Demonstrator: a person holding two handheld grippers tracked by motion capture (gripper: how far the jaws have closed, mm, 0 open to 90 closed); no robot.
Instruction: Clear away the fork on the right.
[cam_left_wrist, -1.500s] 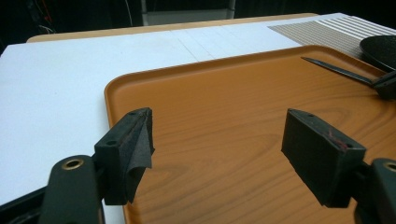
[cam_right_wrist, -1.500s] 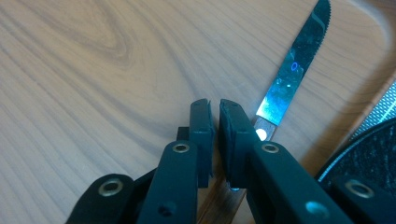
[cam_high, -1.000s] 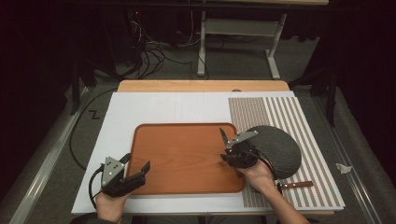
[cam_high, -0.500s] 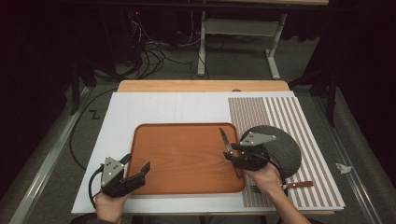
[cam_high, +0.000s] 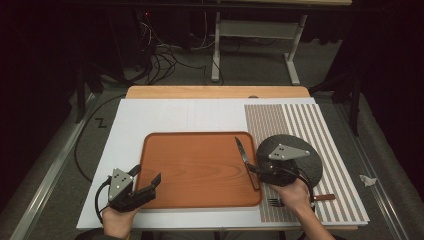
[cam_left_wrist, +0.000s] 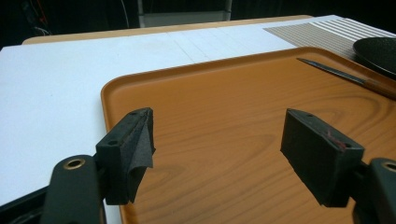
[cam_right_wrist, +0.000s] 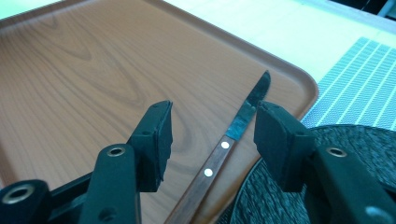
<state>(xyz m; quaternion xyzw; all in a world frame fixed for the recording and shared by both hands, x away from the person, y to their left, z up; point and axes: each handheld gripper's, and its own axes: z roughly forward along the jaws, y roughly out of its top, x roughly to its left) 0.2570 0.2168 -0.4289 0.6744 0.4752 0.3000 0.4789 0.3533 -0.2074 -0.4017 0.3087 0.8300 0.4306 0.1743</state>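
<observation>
Knife (cam_right_wrist: 236, 128): dark blade; riveted brown wooden handle.

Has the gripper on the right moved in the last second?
Yes. The right gripper has drawn back off the tray toward the black plate, its jaws opening, leaving the knife.

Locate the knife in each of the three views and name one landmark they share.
High view: knife along the tray's right edge, left of the black plate.
Left gripper view: knife far upper right.
Right gripper view: knife centre, seen between the open tongs.
Shared landmark: the brown tray.
</observation>
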